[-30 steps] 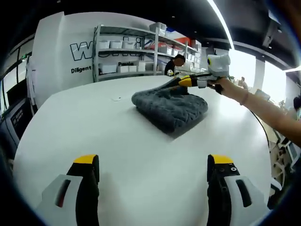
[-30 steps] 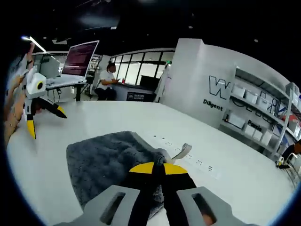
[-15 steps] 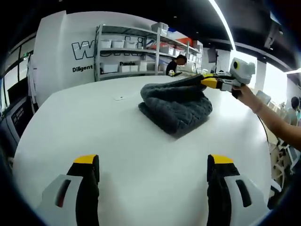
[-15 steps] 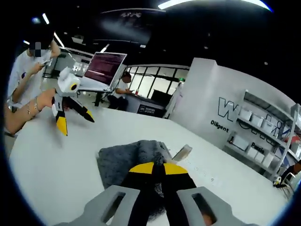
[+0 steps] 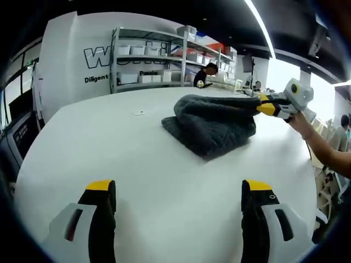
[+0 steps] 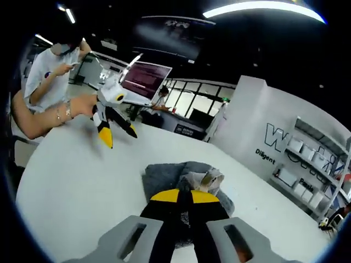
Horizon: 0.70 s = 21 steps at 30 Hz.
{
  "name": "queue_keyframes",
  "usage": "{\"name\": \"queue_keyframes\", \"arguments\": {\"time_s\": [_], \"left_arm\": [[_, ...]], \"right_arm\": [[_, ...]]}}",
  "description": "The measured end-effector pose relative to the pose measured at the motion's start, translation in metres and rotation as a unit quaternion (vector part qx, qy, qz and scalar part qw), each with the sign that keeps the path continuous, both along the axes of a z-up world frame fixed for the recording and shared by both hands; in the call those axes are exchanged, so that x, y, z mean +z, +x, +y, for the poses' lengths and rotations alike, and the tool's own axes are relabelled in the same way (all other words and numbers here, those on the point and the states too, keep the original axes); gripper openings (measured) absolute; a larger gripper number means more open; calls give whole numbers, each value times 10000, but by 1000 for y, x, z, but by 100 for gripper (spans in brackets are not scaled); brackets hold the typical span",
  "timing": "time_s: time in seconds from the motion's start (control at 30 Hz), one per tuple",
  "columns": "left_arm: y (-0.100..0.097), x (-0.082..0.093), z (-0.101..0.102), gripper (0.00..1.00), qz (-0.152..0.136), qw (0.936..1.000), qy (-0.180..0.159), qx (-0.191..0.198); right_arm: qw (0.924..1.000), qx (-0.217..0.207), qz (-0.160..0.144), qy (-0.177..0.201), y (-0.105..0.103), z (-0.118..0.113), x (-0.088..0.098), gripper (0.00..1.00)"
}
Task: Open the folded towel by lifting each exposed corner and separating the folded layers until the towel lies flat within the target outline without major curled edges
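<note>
A dark grey folded towel (image 5: 211, 123) lies on the white table (image 5: 137, 164), well ahead of my left gripper (image 5: 178, 189), which hangs open over bare tabletop. My right gripper (image 5: 265, 104) comes in from the right, shut on the towel's top layer and drawing it up and rightward. In the right gripper view the right gripper (image 6: 184, 195) is shut on the grey towel (image 6: 170, 178), a white label (image 6: 207, 179) showing just past its jaws. The left gripper (image 6: 113, 123) appears there at upper left, open, held by a hand.
Metal shelving with white bins (image 5: 164, 60) stands beyond the table's far edge. A person in a white shirt (image 6: 52, 66) stands at the table's side, and a laptop (image 6: 143, 79) and a seated person are farther back. Bare tabletop surrounds the towel.
My right gripper has pulled the towel's top layer up and to the right, opening the fold. The left gripper has held still, open.
</note>
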<state>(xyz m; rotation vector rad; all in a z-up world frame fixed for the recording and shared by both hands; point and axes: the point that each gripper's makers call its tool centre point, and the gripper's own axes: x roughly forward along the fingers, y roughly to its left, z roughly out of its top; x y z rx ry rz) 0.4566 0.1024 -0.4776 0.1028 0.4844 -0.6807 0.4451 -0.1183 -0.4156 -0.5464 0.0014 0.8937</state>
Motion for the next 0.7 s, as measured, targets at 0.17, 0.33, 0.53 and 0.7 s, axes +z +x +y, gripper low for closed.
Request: {"name": "queue_keyframes", "arguments": {"time_s": [0.17, 0.33, 0.53, 0.7], "left_arm": [[0, 0, 1, 94, 12, 10000, -1, 8], [0, 0, 0, 93, 15, 10000, -9, 2], [0, -1, 1, 93, 36, 10000, 1, 13], [0, -2, 1, 93, 49, 10000, 15, 13]], "right_arm": [[9987, 305, 81, -392, -20, 5, -19, 1], [9974, 434, 367, -451, -28, 4, -33, 2], [9936, 434, 916, -505, -30, -2, -52, 2], [9918, 381, 1107, -508, -29, -4, -59, 2]]}}
